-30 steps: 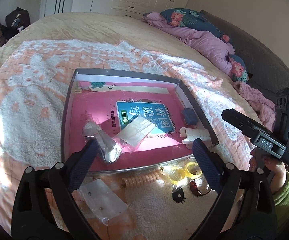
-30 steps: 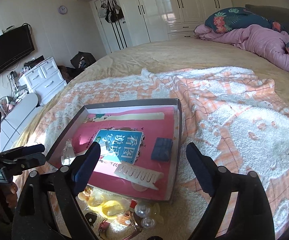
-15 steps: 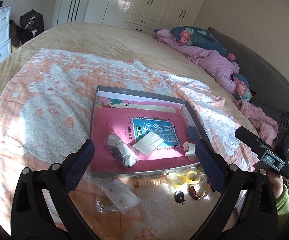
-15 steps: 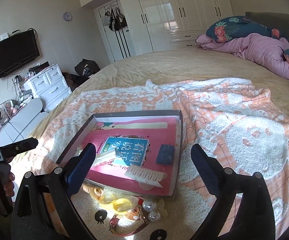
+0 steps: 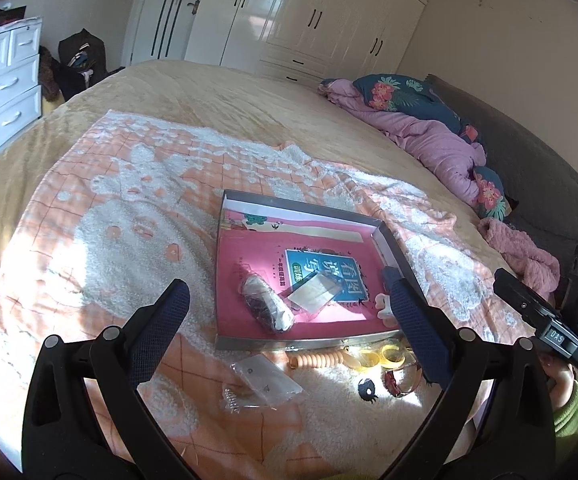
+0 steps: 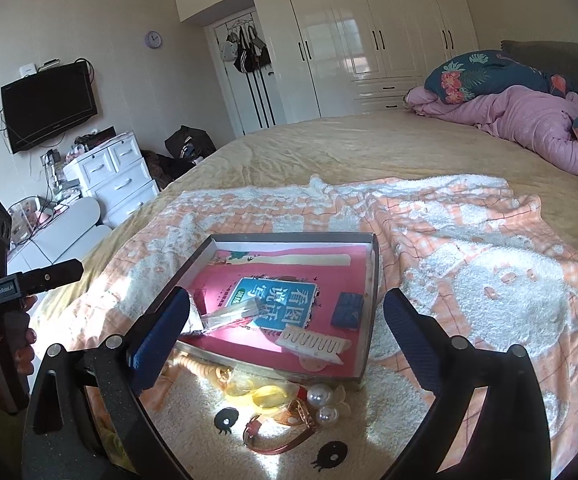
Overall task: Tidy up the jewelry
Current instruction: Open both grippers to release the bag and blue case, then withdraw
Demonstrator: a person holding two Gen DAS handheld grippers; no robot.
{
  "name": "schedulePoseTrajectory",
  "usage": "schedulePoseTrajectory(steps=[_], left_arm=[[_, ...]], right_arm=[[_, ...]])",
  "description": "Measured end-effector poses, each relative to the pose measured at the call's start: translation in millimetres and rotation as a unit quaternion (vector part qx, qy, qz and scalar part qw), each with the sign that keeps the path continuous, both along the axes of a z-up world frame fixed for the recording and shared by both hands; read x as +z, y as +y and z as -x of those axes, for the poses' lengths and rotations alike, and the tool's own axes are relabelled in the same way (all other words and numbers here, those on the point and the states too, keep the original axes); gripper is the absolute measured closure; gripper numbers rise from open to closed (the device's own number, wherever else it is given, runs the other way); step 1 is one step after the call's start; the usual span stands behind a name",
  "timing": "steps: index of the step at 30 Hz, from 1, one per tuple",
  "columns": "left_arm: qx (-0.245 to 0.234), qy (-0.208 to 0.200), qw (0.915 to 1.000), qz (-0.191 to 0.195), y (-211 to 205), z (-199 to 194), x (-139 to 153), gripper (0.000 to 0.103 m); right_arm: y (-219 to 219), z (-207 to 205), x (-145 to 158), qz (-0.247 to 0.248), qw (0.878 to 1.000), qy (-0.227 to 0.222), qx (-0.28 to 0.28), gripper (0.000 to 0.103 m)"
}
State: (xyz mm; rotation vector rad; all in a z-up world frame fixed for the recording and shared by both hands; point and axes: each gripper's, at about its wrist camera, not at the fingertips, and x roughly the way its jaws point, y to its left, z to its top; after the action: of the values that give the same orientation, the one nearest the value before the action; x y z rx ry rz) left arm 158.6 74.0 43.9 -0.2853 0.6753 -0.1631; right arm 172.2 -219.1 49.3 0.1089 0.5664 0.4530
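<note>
Claws, left claw (image 5: 289,304) and right claw (image 6: 287,312), gape empty; we've lifted back from the tray (image 5: 289,343) ahead, leaving the bagged jewelry (image 5: 267,307) inside.

The bed (image 6: 369,148) is covered by a tan spread, with an orange-and-white blanket (image 5: 129,216) laid over it. On the blanket rests a shallow grey box (image 5: 225,256). Just beside its near wall lie a clear plastic bag (image 5: 267,378), a coiled peach hair tie (image 5: 317,360), yellow rings (image 6: 261,394), two pearls (image 6: 323,402) and a watch (image 6: 279,432). A pink quilt (image 6: 529,124) lies at the head end.
</note>
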Motion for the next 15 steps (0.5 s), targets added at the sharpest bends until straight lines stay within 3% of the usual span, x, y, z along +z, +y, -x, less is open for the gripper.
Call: schedulePoseTrajectory(steps=[15], left_arm=[[0.014, 0.009, 0.9998, -0.005, 4, 26, -8, 0.009]], right_arm=[[9, 23, -3, 0.013, 1.0, 0.001, 0.019, 0.006]])
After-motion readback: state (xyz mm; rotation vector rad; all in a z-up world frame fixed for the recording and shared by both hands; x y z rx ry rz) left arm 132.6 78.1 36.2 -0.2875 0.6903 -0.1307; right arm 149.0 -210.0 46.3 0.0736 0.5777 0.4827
